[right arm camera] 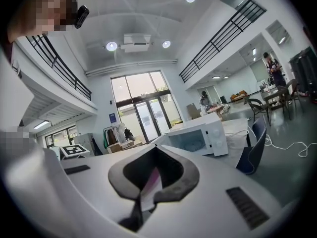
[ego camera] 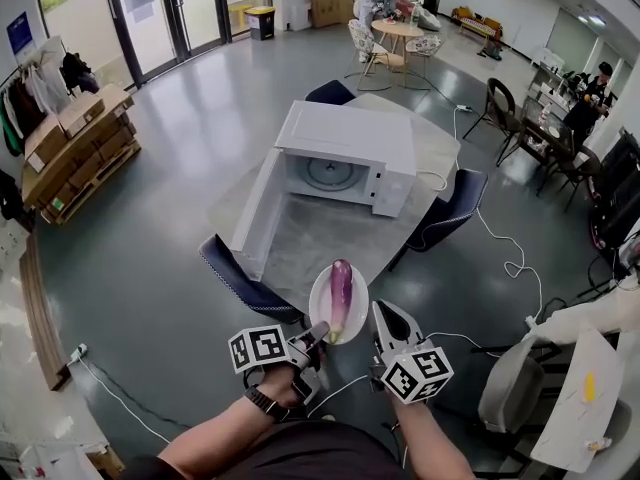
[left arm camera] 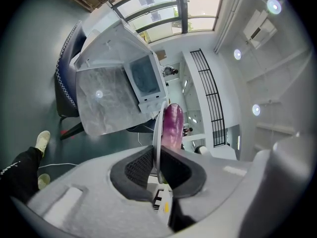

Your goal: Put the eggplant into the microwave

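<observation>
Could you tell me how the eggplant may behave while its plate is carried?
The eggplant is rounded, glossy and loose on the shallow plate, so it would probably roll or slide if tilted. The plate looks rigid: gripped at its rim by the left tool and right tool, it should stay flat.

Eggplant (ego camera: 341, 293) glossy purple with pale streaks. Plate (ego camera: 320, 310) white. Microwave (ego camera: 350, 138) white. Table (ego camera: 320, 233) mottled grey. Chairs (ego camera: 240, 280) dark blue. Floor (ego camera: 180, 168) glossy dark grey. Left gripper (ego camera: 320, 332) and right gripper (ego camera: 379, 310) light grey, cubes with black-and-white square markers.
</observation>
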Available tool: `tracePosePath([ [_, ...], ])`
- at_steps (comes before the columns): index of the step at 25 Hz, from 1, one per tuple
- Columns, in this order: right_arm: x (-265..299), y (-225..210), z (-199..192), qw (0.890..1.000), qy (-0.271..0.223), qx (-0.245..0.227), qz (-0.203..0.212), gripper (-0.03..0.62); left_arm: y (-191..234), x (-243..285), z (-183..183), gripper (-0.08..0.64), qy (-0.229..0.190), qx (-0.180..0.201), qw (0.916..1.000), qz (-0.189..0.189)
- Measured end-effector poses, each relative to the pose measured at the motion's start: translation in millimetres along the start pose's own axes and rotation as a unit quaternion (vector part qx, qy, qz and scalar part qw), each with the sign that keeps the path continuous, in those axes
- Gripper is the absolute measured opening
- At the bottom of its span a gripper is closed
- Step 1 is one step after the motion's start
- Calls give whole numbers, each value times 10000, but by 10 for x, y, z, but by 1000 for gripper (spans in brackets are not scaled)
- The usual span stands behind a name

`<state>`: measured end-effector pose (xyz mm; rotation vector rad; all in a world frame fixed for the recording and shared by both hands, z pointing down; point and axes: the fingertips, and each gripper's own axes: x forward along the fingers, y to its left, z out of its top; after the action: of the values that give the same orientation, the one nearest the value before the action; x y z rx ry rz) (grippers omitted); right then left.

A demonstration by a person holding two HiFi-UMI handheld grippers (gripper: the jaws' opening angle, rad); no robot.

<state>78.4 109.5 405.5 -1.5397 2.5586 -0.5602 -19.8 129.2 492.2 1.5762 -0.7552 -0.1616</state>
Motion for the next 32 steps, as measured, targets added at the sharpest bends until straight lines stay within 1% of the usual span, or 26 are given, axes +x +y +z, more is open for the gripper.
tracePosePath([
  [4, 376, -104, 83, 9998, -2, 32, -194, 2, -9, 220, 378, 28, 160, 99, 9998, -3],
  [8, 711, -280, 111, 9990, 19, 104, -436, 2, 52, 499, 723, 28, 315, 116, 9994, 2],
  [12, 984, -373, 182, 9976, -74, 114, -684, 2, 83, 715, 1034, 28, 450, 180, 9988, -49],
  [15, 1160, -410, 250, 9966, -143, 83, -802, 2, 65, 842, 1263, 28, 485, 263, 9984, -94],
  [18, 1248, -459, 277, 9962, -129, 90, -855, 2, 87, 957, 1387, 28, 444, 167, 9988, -74],
  [25, 1496, -622, 336, 9968, -163, 93, -782, 2, 185, 1222, 1629, 28, 234, 5, 9997, 13],
  [29, 1736, -745, 373, 9982, -99, 86, -579, 2, 269, 1416, 1872, 28, 0, -133, 9999, 106],
  [32, 1946, -859, 371, 9993, -7, 78, -368, 2, 350, 1604, 2063, 28, -181, -81, 9996, 197],
])
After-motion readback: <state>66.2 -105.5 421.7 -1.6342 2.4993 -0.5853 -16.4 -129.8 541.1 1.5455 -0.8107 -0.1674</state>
